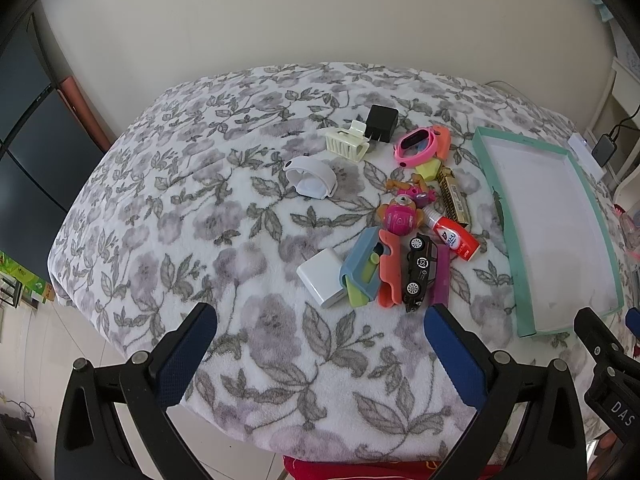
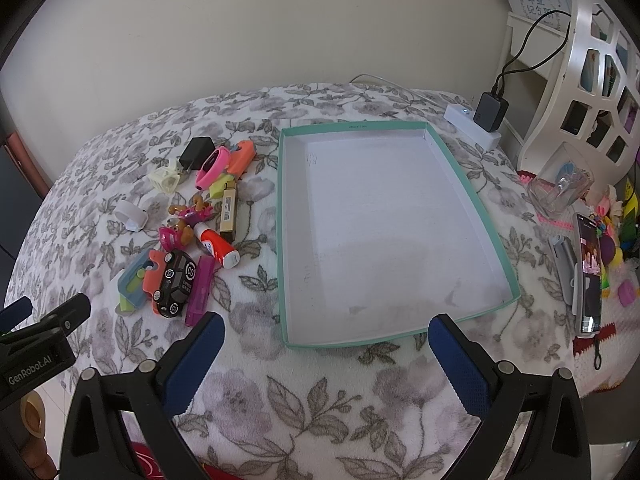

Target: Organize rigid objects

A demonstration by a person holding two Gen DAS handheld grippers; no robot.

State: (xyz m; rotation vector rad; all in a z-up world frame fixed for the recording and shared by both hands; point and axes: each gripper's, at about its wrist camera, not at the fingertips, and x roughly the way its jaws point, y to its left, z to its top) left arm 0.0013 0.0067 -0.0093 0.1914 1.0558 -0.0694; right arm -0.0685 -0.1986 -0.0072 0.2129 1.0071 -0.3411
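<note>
A heap of small rigid objects lies on the floral cloth: a black toy car [image 1: 419, 272] [image 2: 176, 282], a white charger block [image 1: 323, 278], a red-and-white glue tube [image 1: 454, 238] [image 2: 218, 248], a pink watch [image 1: 416, 145] [image 2: 212, 168], a black plug [image 1: 382, 122], a cream hair claw [image 1: 346, 144] and a white band [image 1: 310, 176]. To their right sits a shallow teal-rimmed tray [image 1: 496, 184] [image 2: 476, 200], white inside and holding nothing. My left gripper [image 1: 320, 322] hovers open just in front of the heap. My right gripper [image 2: 326, 330] hangs open at the tray's near edge.
The table's rounded front edge drops off close below both grippers. At the right are a white power strip [image 2: 472, 120] with a black adapter, a phone [image 2: 588, 276], a clear container [image 2: 560, 184] and a white shelf [image 2: 588, 80]. A wall stands behind.
</note>
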